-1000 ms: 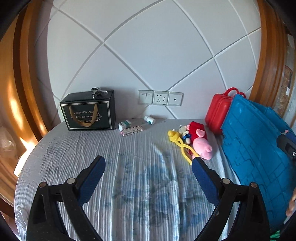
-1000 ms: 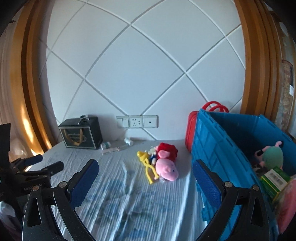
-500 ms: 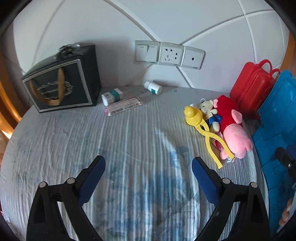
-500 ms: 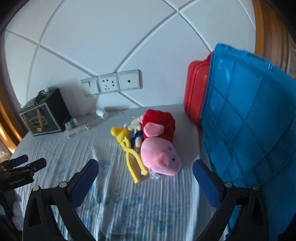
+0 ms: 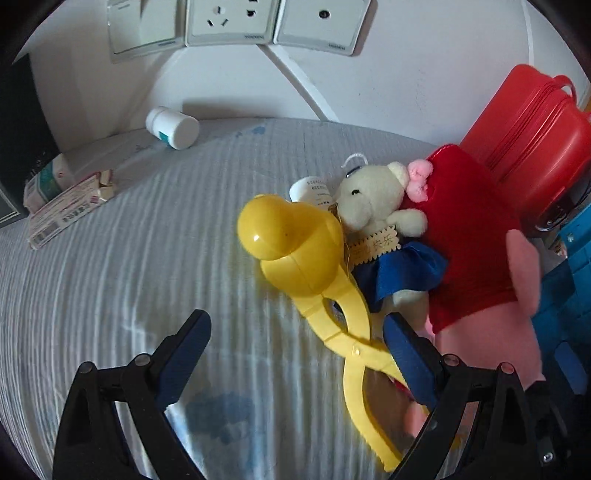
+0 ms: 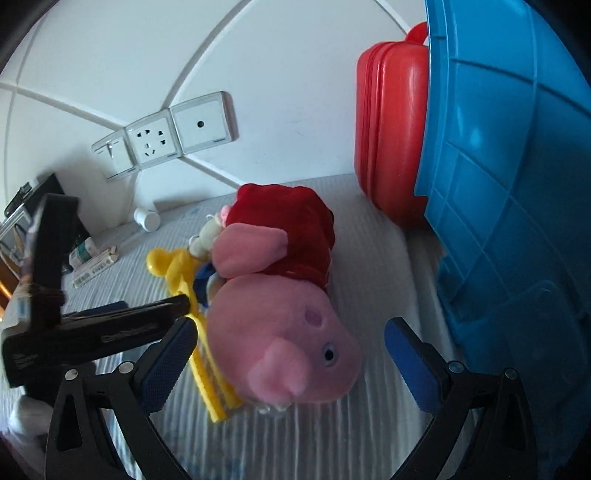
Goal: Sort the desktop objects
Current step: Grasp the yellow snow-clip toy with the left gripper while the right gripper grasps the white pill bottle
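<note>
A yellow duck-head clip toy (image 5: 291, 243) lies on the pale striped tablecloth (image 5: 147, 277), with a small white bear (image 5: 369, 199) and a pink pig plush in a red dress (image 6: 280, 332) beside it. My left gripper (image 5: 295, 321) hangs just over the clip's handles. Its jaws are closing, the handles lie between them near the right finger, and the pads are not pressing. My right gripper (image 6: 290, 325) stands open with the pig's head between its fingers, untouched.
A blue plastic crate (image 6: 498, 184) rises at the right, with a red case (image 6: 388, 129) behind it against the wall. A white pill bottle (image 5: 171, 127) and medicine boxes (image 5: 66, 210) lie at the back left. Wall sockets (image 5: 229, 22) are above.
Both grippers have dropped and moved in toward the toy pile, which now fills both views. The left one has come over the yellow clip, the right one over the pig's head.
</note>
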The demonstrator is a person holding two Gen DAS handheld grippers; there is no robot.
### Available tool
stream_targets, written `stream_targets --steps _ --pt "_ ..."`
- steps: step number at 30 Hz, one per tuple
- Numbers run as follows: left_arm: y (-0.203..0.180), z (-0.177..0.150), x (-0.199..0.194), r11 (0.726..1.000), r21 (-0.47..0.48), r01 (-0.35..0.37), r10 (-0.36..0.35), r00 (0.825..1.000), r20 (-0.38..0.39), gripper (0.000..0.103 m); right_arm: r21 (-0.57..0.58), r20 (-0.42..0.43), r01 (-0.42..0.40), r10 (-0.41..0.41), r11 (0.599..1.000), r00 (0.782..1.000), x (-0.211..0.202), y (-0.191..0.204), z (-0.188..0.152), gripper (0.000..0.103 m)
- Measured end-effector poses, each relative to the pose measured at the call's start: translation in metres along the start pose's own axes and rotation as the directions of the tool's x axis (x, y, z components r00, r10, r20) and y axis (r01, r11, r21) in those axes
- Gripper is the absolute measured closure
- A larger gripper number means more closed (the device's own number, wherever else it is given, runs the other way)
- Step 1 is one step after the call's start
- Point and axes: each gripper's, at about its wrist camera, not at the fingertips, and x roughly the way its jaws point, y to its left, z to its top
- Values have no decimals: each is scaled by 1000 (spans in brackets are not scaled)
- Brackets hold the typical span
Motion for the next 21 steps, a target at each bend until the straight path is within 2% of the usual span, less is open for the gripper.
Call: stream_targets --steps 1,2,4,6,7,8,9,15,17,18,21 --pt "-2 0 6 1000 12 -28 28 1000 -2 12 0 -2 3 -3 1000 1000 3 -1 1 0" --pt "-7 -1 6 996 51 -75 74 997 32 15 2 -5 -3 3 1000 1000 7 -3 0 0" --pt "-12 -4 8 986 114 -121 116 992 49 25 1 -11 -8 8 1000 1000 13 -5 0 0" --pt "-9 -9 1 984 143 -110 102 993 63 44 5 -18 -25 25 1000 1000 17 -5 -1 0" --pt "-5 -12 -3 982 153 -112 104 993 61 50 10 -24 -33 33 999 999 19 -5 -2 0" --pt "-1 -14 -6 980 161 -114 106 993 59 61 9 -26 -34 34 999 999 20 -4 -2 0" --pt "4 -16 -10 978 168 -123 115 992 58 67 3 -27 -28 29 1000 999 19 -2 -3 0" --pt "50 -28 -31 954 167 -251 240 967 81 69 -48 29 5 -4 999 1000 -2 14 0 0" --pt "64 -30 -36 954 144 -265 255 963 82 69 -70 39 -20 23 997 999 -9 24 4 7" --pt "69 -33 -35 957 132 -259 250 965 79 69 -89 41 -37 40 995 998 -10 31 6 14" --pt "84 -33 -37 954 105 -280 272 959 86 69 -112 27 -95 99 989 995 -3 56 17 19"
